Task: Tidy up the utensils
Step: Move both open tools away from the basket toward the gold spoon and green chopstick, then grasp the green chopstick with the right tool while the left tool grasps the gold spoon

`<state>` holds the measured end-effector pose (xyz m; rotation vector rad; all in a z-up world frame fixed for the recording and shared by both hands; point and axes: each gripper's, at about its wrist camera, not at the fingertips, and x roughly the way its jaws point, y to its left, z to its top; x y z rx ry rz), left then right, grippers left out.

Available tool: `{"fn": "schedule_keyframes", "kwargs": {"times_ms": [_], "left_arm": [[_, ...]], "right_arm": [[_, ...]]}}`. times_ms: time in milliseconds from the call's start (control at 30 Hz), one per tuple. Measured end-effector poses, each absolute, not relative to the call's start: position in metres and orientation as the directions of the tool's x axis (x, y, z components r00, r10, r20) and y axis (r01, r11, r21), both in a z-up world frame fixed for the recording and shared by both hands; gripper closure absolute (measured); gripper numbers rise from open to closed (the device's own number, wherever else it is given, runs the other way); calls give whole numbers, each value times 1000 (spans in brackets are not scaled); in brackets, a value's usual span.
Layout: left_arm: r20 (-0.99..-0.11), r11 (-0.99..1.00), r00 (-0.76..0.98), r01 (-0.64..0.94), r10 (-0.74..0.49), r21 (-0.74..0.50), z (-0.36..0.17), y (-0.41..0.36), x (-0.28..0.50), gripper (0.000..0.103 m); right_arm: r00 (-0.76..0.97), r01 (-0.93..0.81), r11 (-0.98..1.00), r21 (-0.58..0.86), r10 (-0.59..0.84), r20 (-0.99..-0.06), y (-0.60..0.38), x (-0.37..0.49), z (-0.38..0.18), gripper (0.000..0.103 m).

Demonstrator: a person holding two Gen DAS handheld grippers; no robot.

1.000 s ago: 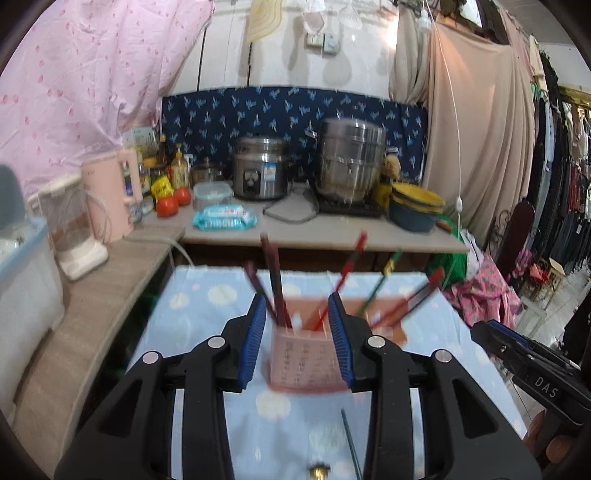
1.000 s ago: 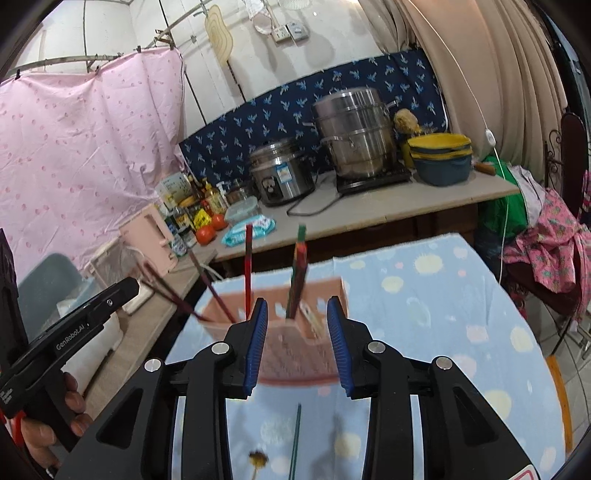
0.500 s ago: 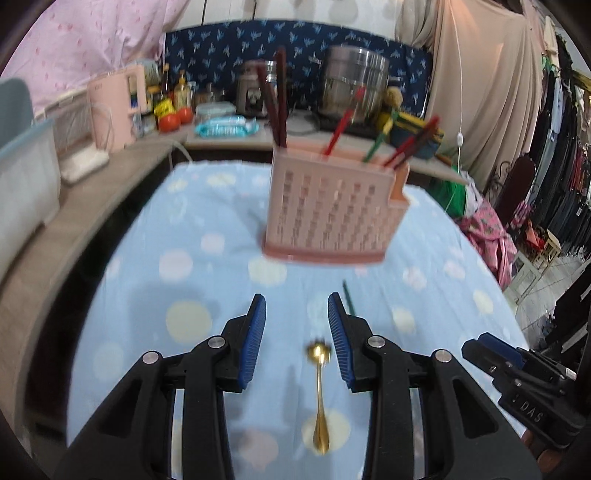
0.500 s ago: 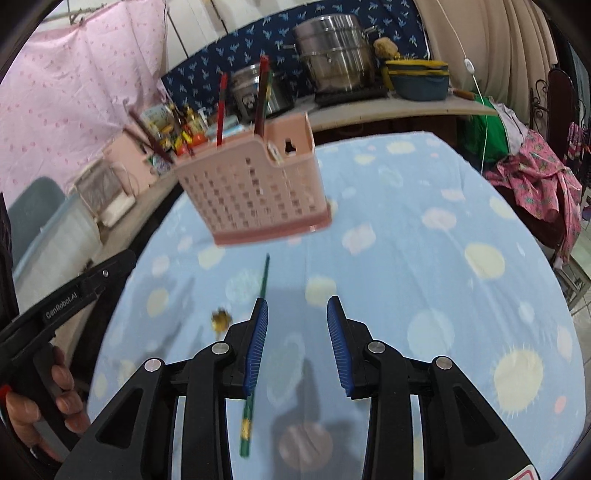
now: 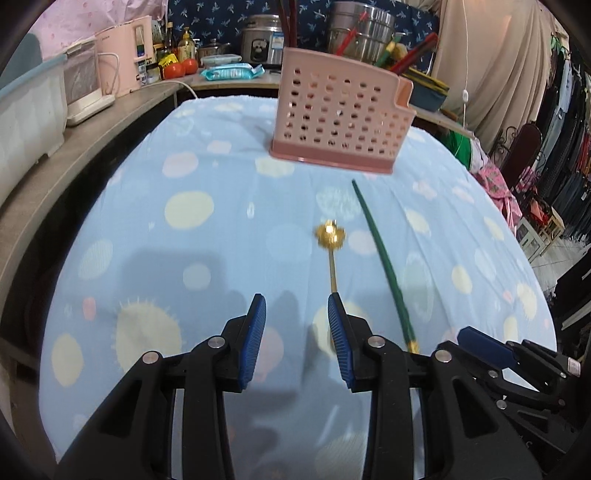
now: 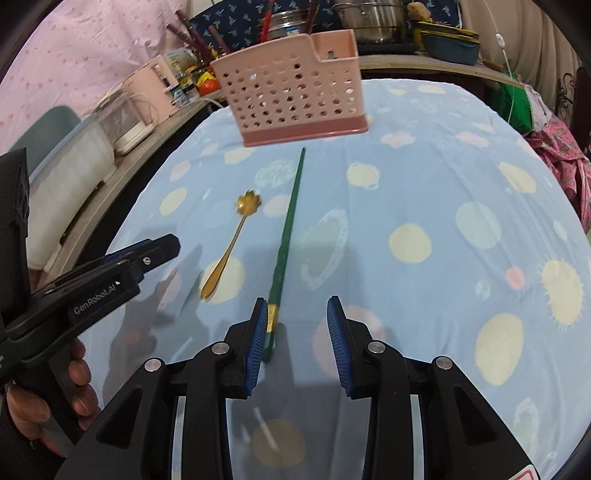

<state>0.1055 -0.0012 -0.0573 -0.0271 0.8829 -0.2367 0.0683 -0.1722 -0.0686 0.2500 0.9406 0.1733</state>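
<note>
A pink perforated utensil holder (image 5: 338, 110) (image 6: 295, 98) stands at the far end of the table with several chopsticks sticking out of it. A gold spoon (image 5: 331, 245) (image 6: 231, 245) and a green chopstick (image 5: 382, 258) (image 6: 288, 236) lie side by side on the blue spotted cloth (image 5: 207, 206). My left gripper (image 5: 297, 301) is open, low over the cloth, its right pad near the spoon's handle. My right gripper (image 6: 297, 304) is open too, its left pad beside the chopstick's gold-banded near end. Nothing is held.
A wooden ledge on the left carries a white bin (image 5: 26, 110), a pink kettle (image 5: 127, 55) and bottles. Pots (image 5: 354, 31) stand on a counter behind the table. Clothes hang at the right (image 5: 569, 129). A hand (image 6: 44, 398) holds the left gripper's handle.
Both grippers have sunk toward the cloth and tilted downward. The holder has shifted from between the fingers to the top of each view, and the spoon and chopstick have come close.
</note>
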Motion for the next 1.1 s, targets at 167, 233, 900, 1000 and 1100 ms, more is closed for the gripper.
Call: {"fn": "schedule_keyframes", "kwargs": {"times_ms": [167,233,900,1000,1100], "left_arm": [[-776,975,595,182,-209,-124,-66,5,98,70],[-781,976,590,180,-206,-122,-69,6,96,70],[-795,972,567,200,-217,-122,-74,-5,92,60],[-796,971,563,206,-221,-124,-74,-8,93,60],[-797,969,560,213,-226,-126,-74,-12,94,59]], "right_arm": [[569,-62,960,274,260,-780,-159,66,-73,71],[561,-68,961,269,259,-786,-155,67,-76,71],[555,-66,978,198,200,-807,-148,76,-87,91],[557,-54,977,205,200,-806,-154,74,-89,96],[561,-43,978,206,195,-805,-158,71,-89,96]]}}
